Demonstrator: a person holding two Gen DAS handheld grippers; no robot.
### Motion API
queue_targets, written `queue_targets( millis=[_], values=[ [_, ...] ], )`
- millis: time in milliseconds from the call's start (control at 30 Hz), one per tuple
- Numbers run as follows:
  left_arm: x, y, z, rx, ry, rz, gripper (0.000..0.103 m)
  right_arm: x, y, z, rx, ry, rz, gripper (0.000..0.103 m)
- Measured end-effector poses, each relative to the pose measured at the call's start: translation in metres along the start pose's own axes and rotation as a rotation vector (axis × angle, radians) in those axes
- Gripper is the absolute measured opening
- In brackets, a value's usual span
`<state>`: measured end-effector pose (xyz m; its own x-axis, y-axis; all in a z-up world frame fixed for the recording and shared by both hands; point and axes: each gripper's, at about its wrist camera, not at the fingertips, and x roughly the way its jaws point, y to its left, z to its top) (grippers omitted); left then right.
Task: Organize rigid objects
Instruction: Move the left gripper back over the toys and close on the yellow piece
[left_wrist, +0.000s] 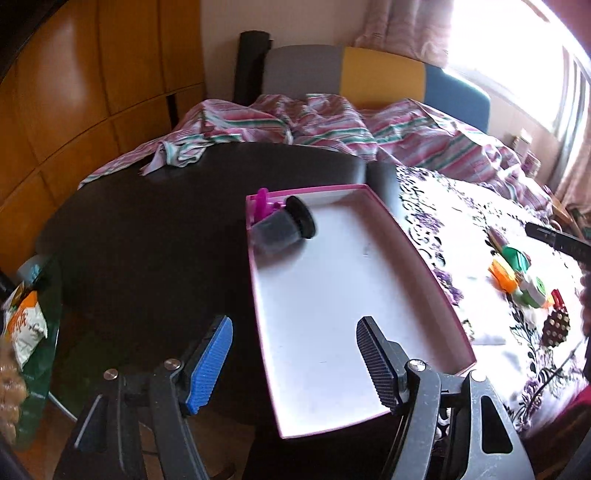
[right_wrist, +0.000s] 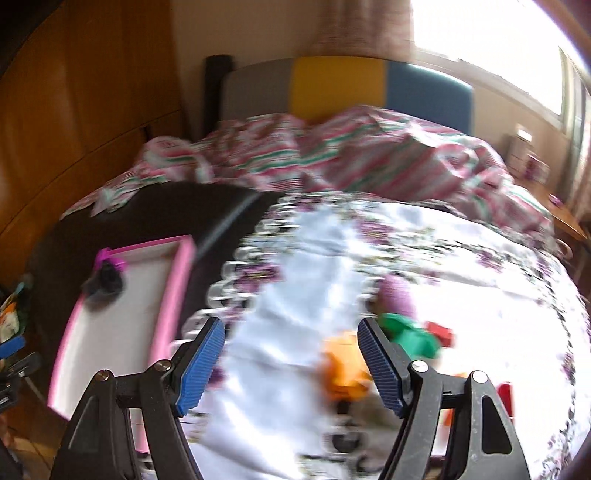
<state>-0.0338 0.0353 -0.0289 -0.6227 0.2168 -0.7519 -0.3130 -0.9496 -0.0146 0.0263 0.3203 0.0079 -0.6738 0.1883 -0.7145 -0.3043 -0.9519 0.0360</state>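
A pink-rimmed white tray (left_wrist: 424, 254) lies on the dark round table (left_wrist: 155, 221). In its far left corner lie a black round brush-like object (left_wrist: 284, 227) and a magenta piece (left_wrist: 263, 201). My left gripper (left_wrist: 295, 365) is open and empty over the tray's near end. On the flowered cloth (left_wrist: 461, 206) lie small toys: a green one (left_wrist: 515, 256), an orange one (left_wrist: 502, 275), a pine cone (left_wrist: 556, 326). My right gripper (right_wrist: 291, 365) is open and empty above the cloth, close to the orange toy (right_wrist: 345, 373) and green toy (right_wrist: 410, 334). That view is blurred; the tray (right_wrist: 173, 288) shows at left.
A striped pink and green blanket (left_wrist: 314, 129) is heaped behind the table. A snack bag (left_wrist: 26, 325) lies at the left edge. Wooden cupboards (left_wrist: 92, 74) stand at left, a bright window (left_wrist: 517, 55) at right. A red block (right_wrist: 441, 332) lies beside the green toy.
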Motion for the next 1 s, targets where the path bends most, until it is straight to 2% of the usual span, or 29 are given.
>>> queue_targets(
  millis=[200,300,367,600,800,933,1000],
  values=[
    [0.003,-0.025,0.008,0.041,0.002,-0.030,0.071,0.005,-0.070,-0.007,0.142,-0.027,-0.134,0.076],
    [0.004,-0.040,0.013,0.078,-0.004,-0.032,0.071,0.009,-0.101,-0.016,0.265,-0.019,-0.158,0.076],
    [0.006,-0.051,0.017,0.097,0.002,-0.047,0.071,0.004,-0.118,-0.018,0.344,-0.030,-0.138,0.076],
    [0.016,-0.089,0.026,0.151,0.024,-0.112,0.071,-0.005,-0.130,-0.021,0.417,-0.049,-0.143,0.076],
    [0.024,-0.135,0.038,0.225,0.029,-0.201,0.071,-0.009,-0.150,-0.027,0.512,-0.056,-0.157,0.076],
    [0.037,-0.170,0.040,0.276,0.066,-0.267,0.071,-0.012,-0.160,-0.031,0.566,-0.063,-0.158,0.076],
    [0.050,-0.188,0.042,0.282,0.118,-0.314,0.070,-0.011,-0.163,-0.032,0.580,-0.059,-0.156,0.076]
  ],
)
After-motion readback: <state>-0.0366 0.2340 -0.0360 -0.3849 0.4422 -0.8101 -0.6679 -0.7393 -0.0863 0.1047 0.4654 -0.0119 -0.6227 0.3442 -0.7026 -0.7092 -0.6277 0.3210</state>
